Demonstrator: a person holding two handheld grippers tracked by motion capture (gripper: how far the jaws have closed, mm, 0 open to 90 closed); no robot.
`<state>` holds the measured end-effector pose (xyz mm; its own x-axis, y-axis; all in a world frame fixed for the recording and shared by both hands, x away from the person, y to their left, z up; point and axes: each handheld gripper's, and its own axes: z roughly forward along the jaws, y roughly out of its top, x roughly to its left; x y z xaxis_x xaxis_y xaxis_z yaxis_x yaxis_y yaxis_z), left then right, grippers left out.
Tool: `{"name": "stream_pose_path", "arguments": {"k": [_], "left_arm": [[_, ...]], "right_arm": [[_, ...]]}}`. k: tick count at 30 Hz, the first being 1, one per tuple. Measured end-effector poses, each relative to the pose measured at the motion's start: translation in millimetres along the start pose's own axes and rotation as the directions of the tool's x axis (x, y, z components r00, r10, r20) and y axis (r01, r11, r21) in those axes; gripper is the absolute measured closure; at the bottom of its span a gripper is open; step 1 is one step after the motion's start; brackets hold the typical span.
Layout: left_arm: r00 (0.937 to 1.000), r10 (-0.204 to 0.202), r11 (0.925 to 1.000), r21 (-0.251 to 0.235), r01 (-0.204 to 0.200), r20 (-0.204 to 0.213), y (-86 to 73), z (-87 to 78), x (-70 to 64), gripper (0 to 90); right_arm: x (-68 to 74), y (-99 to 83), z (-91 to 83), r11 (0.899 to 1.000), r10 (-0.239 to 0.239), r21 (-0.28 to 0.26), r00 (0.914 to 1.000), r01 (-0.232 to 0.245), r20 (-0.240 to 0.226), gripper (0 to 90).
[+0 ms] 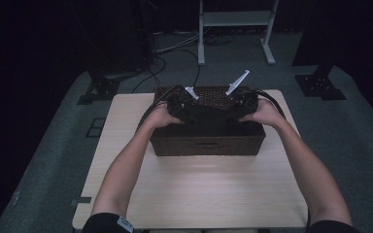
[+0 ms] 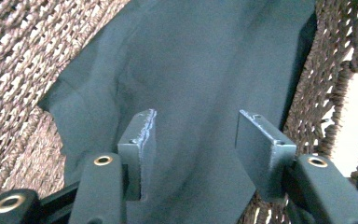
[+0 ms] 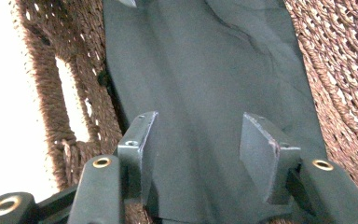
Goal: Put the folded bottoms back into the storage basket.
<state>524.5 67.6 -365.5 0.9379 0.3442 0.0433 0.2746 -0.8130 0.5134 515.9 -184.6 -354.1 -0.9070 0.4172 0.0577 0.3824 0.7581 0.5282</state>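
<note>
Overhead: woven brown basket [image 1: 206, 144] sitting toward far half of pale wooden table [image 1: 194, 194], long side facing the person. Both forearms reaching in from near edge, left hand [image 1: 161, 116] and right hand [image 1: 264, 112] over basket's two ends. Left gripper [image 1: 187, 110] and right gripper [image 1: 229, 112] angled inward and down into basket, a grey three-cornered plate sticking up from each. Dark cloth [image 1: 209, 119] lying inside basket between the two grippers; hard to separate from shadow at this range.

Left gripper view: left gripper [image 2: 193, 140] with jaws spread wide, nothing pinched. Dark grey cloth [image 2: 191, 70] directly beneath and ahead, spanning the whole gap and reaching past both jaws. Jaw tips just above fabric; actual contact not discernible. One cloth corner ending near lower right jaw. Basket weave [image 2: 14, 84] rising on both sides; bright gap through basket wall at far right.

Right gripper view: right gripper [image 3: 198, 135] likewise parted wide, empty. Same cloth [image 3: 205, 70] running lengthwise under the jaws and away up the frame, faint creases toward its far end. Left jaw near cloth's edge, close beside basket wall [image 3: 74, 93] and its handle opening, bright through the weave. Right jaw over fabric, woven side beyond it. Touching or hovering: cannot tell.
</note>
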Motion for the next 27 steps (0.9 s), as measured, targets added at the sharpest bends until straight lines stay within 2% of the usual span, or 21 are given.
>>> {"name": "stream_pose_path", "arguments": {"k": [6,7,16,17,27], "left_arm": [[1.0,0.006,0.9999,-0.011,-0.006,0.007,0.9,-7.8,-5.1,44.3],[0.9998,0.018,0.9998,-0.006,-0.018,0.002,1.1,-9.4,-5.7,43.6],[0.9998,0.016,0.9995,-0.027,-0.016,0.007,0.4,-21.0,-10.0,40.2],[0.9995,0.031,0.9994,-0.018,-0.031,0.004,0.6,-22.8,-10.3,40.2],[0.9993,0.037,0.999,-0.026,-0.037,0.005,-1.3,-32.7,-16.5,36.9]], "right_arm": [[5.2,-2.4,-2.9,1.0,-0.002,-0.001,1.0,0.002,0.003,43.7],[6.3,-2.7,-3.3,1.0,-0.005,-0.003,1.0,0.005,0.001,43.6],[12.7,-5.6,-11.1,1.0,-0.012,-0.013,0.9999,0.012,0.006,41.7],[13.0,-5.6,-11.9,1.0,-0.013,-0.014,0.9999,0.013,0.008,41.7],[21.4,-8.3,-21.3,0.999,-0.033,-0.032,0.9993,0.034,0.016,41.3]]}}
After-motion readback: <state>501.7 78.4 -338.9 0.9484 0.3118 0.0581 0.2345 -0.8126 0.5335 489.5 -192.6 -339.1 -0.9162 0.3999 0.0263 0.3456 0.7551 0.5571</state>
